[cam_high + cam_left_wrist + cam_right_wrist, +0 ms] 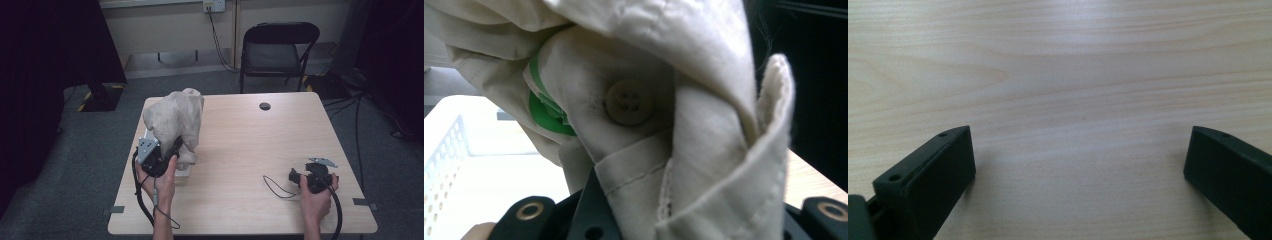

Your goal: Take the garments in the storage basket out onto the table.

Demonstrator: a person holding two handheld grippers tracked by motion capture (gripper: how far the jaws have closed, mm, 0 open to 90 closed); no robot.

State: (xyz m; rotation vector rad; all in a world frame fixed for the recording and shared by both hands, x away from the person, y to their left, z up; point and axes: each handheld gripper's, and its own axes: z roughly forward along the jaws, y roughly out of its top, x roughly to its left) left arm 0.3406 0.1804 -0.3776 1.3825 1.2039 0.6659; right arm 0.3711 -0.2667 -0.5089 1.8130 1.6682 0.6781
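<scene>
One beige garment lifted over one white basket, two grippers in our hands

Our left gripper [167, 150] pinches the soft, stitched cotton garment [176, 120], one round button [629, 102] showing, above the perforated plastic basket [446, 150] at the table's [250, 150] left edge; our right gripper [1078, 165] rests spread on bare, roomy wood

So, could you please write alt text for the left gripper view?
A beige garment with a round button and a green tag is bunched close to the camera, pinched between the left gripper's black fingers. A white perforated basket sits behind.
</scene>
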